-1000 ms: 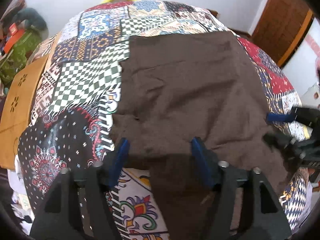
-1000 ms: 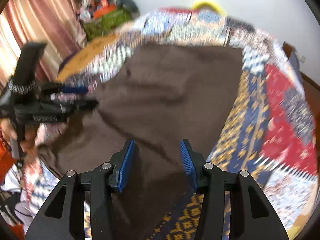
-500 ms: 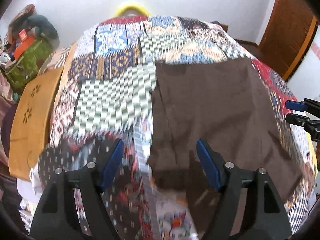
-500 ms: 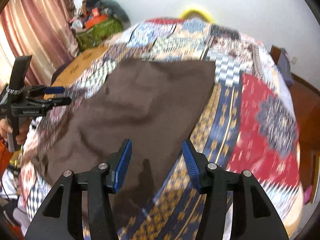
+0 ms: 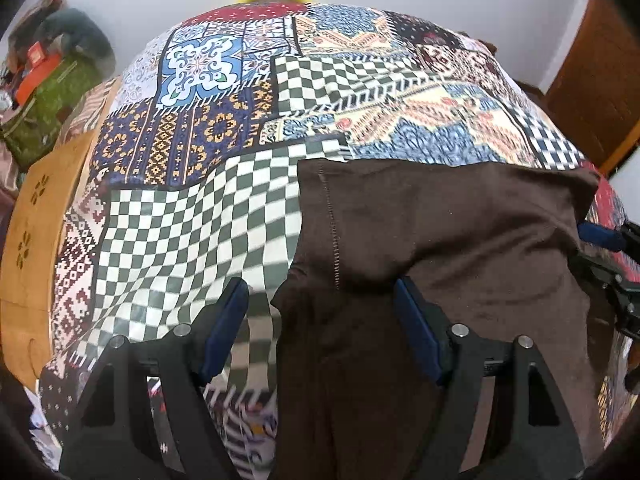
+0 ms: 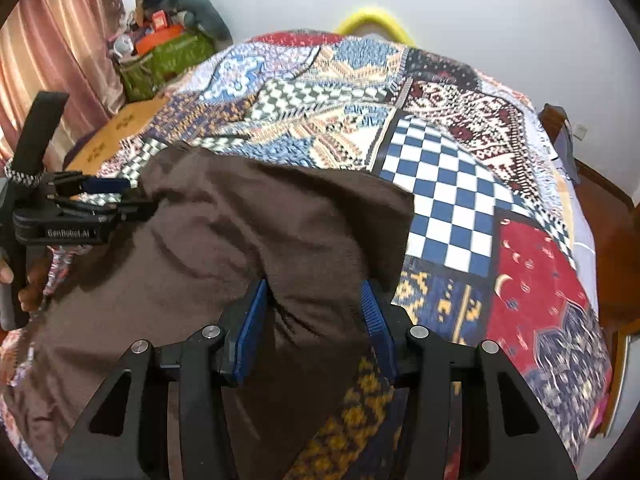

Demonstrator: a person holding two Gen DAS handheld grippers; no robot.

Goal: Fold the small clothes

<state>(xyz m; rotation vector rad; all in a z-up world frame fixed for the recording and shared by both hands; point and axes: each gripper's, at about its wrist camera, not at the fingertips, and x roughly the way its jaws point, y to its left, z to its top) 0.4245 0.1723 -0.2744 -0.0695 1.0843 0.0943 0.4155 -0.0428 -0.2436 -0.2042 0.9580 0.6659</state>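
A green bag (image 6: 168, 60) beside the bed holds orange and red things, too blurred to name; the brown garment (image 5: 440, 240) lies on the patchwork bedspread (image 5: 200, 208), its stitched hem toward the checkered patch, with open spread beyond its far edge; the left gripper (image 5: 320, 320) tilts downward, fingers wide over the garment's left edge, not pressing; the right gripper (image 6: 314, 320) has a raised fold between its closing fingers; a hand (image 6: 24, 280) grips the left handle.
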